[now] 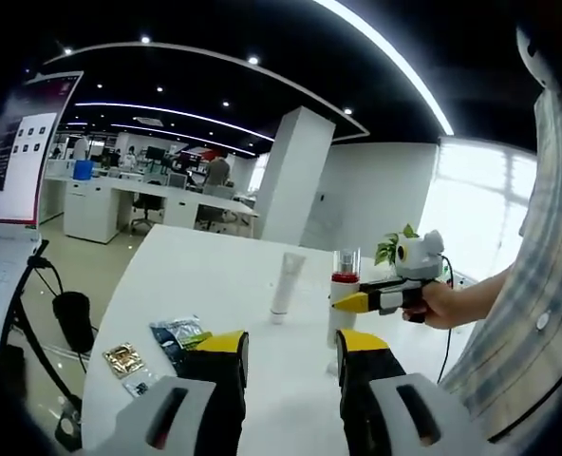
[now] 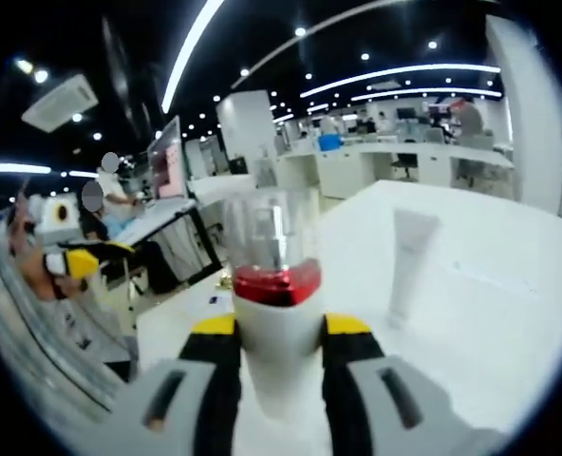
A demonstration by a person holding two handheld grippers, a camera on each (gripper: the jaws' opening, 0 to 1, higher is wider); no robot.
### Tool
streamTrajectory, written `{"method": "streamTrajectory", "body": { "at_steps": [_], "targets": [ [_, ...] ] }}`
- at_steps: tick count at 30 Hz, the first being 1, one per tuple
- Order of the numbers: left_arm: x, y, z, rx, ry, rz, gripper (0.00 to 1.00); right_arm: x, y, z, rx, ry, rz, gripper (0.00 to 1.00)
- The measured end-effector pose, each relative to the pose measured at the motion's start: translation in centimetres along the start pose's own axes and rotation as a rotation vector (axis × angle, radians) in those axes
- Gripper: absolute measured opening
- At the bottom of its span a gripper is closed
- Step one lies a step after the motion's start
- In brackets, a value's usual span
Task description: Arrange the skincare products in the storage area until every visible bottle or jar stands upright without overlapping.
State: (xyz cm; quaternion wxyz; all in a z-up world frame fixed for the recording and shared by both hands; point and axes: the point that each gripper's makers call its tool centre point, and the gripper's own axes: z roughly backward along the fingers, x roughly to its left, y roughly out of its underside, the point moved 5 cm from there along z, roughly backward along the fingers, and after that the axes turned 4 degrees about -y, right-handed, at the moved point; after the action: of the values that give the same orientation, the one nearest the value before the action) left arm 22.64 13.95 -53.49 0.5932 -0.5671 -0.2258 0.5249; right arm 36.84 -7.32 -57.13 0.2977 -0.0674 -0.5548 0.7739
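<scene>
White table, the storage surface, carrying from largest to smallest: a white bottle with a red collar and a clear cap, upright near the table's middle; a white tube standing on its cap just beside it, apart and not overlapping; and several flat sachets lying near the table edge. Right gripper: its yellow-tipped jaws sit on either side of the bottle's white body just below the red collar, closed against it as far as the right gripper view shows. Left gripper: jaws spread wide, holding nothing, hovering above the table short of the bottle. Handling, as a judgement: the bottle looks rigid with a smooth, probably slippery wall and a top-heavy clear cap, so the white body is the sound place to hold, not the cap; the tube looks light and soft-walled, easily tipped, best pinched low near its cap; the sachets are thin and limp
</scene>
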Motion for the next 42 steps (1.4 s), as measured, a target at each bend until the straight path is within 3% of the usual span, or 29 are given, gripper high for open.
{"method": "streamTrajectory", "body": {
  "at_steps": [11, 42],
  "targets": [
    [0.8, 0.1, 0.6, 0.002, -0.028, 0.006, 0.37, -3.2, 0.6, -0.5, 0.011, 0.089, 0.013, 0.29],
    [3.5, 0.0, 1.4, 0.025, -0.066, 0.025, 0.37, -7.7, 3.1, -2.0, 0.067, 0.219, 0.006, 0.29]
  ]
}}
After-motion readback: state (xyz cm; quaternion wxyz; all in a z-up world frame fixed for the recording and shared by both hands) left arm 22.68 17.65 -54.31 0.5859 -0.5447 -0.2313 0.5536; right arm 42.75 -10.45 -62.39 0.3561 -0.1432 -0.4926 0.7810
